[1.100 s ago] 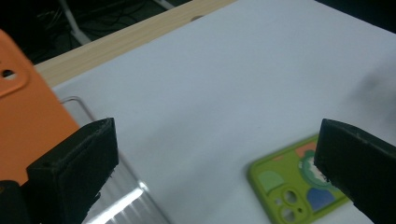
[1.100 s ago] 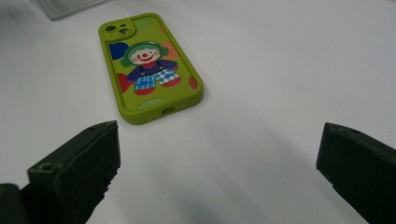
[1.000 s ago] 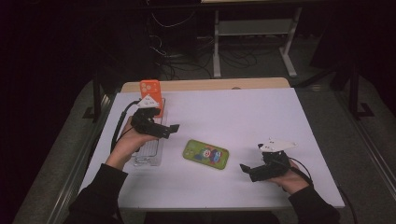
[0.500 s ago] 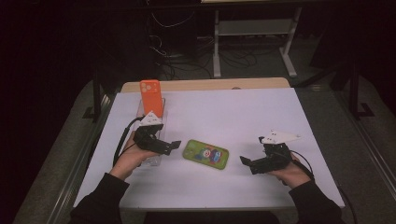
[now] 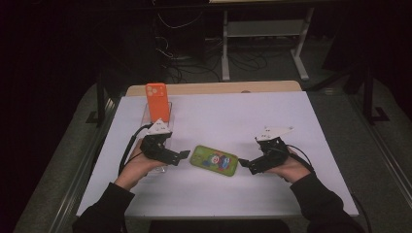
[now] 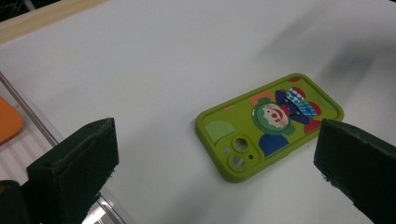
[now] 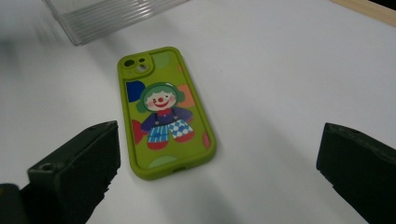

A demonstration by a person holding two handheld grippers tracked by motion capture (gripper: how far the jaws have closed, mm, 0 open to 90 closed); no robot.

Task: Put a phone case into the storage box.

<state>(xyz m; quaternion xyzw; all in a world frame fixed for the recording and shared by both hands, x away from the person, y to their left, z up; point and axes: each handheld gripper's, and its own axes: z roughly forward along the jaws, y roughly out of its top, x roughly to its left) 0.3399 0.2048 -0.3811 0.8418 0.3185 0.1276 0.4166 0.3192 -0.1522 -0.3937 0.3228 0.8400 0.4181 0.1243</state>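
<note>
**Both grippers closing in on the green phone case**

The left gripper is hovering low over the table with its jaws spread wide and nothing between them, pointing right toward the green phone case. The right gripper is doing the same from the other side, jaws wide apart and empty, its tips just beside the case's right end. The case is lying flat, picture side up, on the white table, between the two tools and touching neither. Its clown print and camera holes are showing clearly in the left gripper view.

Behind the left hand, a clear plastic rack is holding an orange phone case upright.

I would say the approach is under way. The next move calls for one gripper straddling the case's edges and closing on them.
</note>
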